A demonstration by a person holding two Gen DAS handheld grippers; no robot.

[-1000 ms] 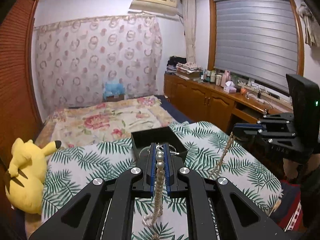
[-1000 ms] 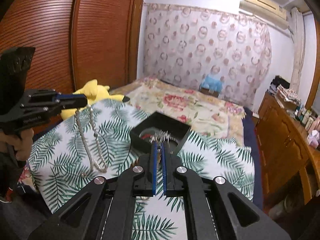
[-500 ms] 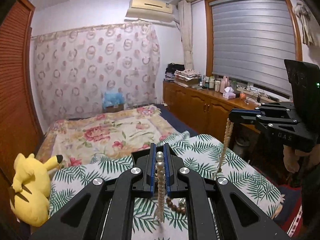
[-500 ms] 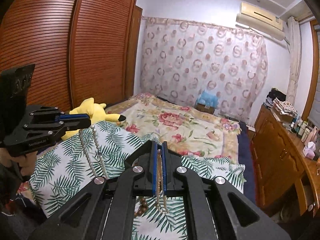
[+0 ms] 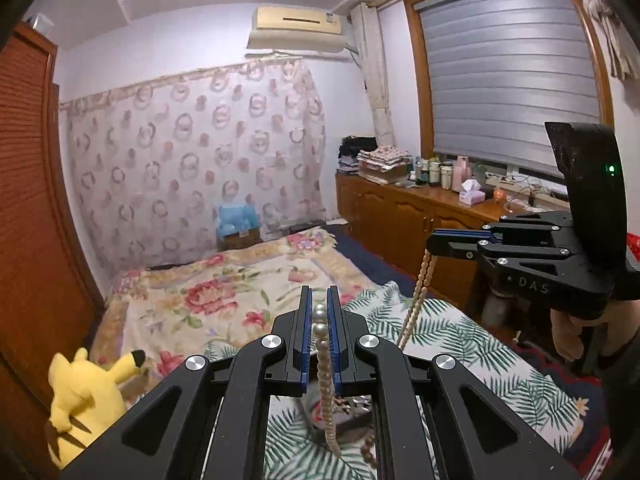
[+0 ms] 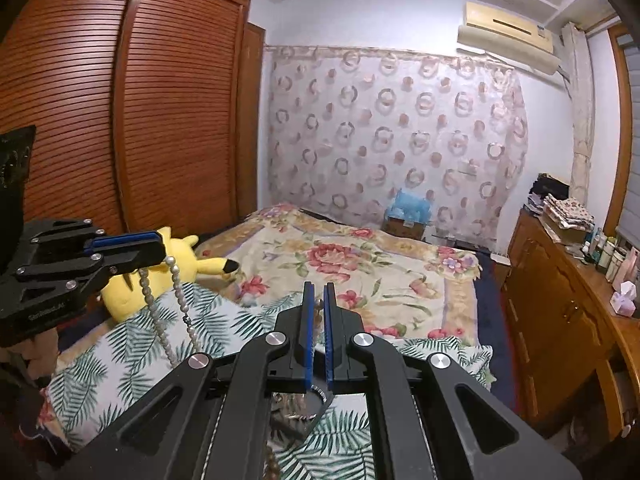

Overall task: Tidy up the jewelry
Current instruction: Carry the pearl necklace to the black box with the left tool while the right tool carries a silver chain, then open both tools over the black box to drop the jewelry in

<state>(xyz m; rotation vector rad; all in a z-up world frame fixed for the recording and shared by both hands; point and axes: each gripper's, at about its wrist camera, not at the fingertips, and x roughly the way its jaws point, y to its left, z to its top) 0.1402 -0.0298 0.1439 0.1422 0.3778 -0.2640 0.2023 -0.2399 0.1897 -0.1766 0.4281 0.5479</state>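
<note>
Dangling from left tool, clamped pearl necklace; right tool pinching beaded necklace. Risk: swinging strands tangling, missing jewelry box.

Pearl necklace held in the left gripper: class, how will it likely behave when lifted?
The pearl necklace hangs limp from the left gripper, so probably floppy. Its free strands would likely swing. The round beads may slip in a loose pinch.

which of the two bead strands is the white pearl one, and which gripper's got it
The white pearl strand hangs from the left gripper, shut on it. The right gripper holds the tan bead strand, smaller and yellower.
</note>
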